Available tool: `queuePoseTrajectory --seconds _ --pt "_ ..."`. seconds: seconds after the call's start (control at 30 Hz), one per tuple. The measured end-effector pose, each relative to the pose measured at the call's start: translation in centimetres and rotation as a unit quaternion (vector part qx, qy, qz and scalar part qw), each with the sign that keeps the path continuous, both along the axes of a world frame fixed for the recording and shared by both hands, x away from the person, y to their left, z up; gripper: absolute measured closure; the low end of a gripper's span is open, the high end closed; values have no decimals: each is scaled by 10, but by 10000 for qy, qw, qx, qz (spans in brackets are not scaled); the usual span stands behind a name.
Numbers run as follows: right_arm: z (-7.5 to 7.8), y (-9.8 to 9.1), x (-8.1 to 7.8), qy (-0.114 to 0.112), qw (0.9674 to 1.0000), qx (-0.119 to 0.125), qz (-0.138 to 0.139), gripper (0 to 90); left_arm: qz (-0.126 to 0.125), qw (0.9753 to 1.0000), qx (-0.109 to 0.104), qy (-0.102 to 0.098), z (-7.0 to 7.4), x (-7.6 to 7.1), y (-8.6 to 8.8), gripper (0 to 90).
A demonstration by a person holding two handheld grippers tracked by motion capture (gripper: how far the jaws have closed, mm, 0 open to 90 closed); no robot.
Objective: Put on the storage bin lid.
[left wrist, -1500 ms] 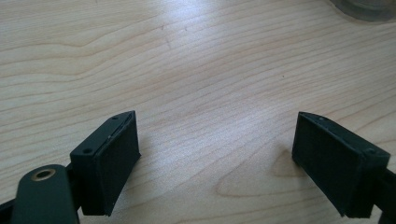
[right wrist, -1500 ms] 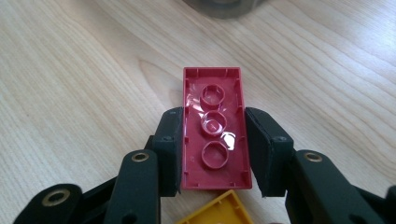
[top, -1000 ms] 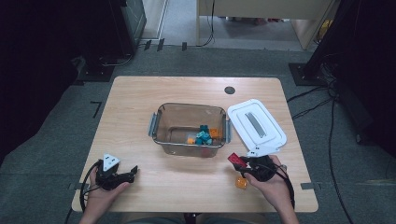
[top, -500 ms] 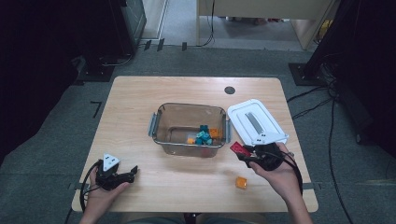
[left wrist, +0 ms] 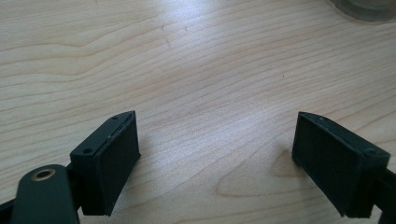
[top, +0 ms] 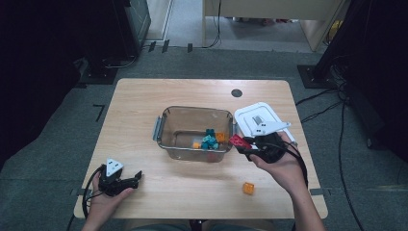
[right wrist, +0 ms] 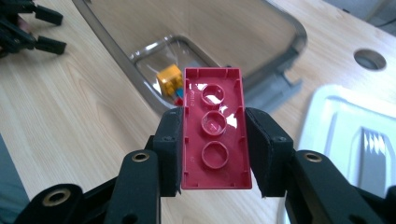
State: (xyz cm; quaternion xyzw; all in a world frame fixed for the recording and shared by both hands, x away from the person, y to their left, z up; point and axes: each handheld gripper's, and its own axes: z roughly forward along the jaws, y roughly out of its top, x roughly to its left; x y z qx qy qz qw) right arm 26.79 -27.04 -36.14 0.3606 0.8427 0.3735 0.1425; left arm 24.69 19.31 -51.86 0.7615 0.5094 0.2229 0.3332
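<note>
The right tongs (right wrist: pixel 212 154) were clenched on a red building brick (right wrist: pixel 215 128), its hollow underside facing the camera, held at centre frame in the right gripper view. In the high view the brick (top: pixel 236 141) hung right of centre, just beside the right rim of the clear plastic bin (top: pixel 166 126), which held teal and orange bricks (top: pixel 209 140). A white lid (top: pixel 250 115) lay right of the bin on the counter (top: pixel 144 96). An orange brick (top: pixel 248 188) sat lower right. The left tongs (top: pixel 137 175) rested at lower left, jaws wide apart, grasping nothing.
</note>
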Motion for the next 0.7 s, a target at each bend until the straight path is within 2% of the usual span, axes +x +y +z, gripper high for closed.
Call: queuePoseTrajectory --seconds 0.3,0.4,0.6,0.7 --pt "10 38 28 36 9997 13 257 603 -4 10000 8 2 0 0 0 147" --pt "8 51 39 58 9994 -6 344 603 -3 10000 7 -3 0 0 0 146" --pt "-2 70 60 194 9994 -92 267 597 -1 10000 5 -4 0 0 0 147" --pt "-5 75 60 81 9995 -193 232 547 -1 10000 4 -4 0 0 0 147"
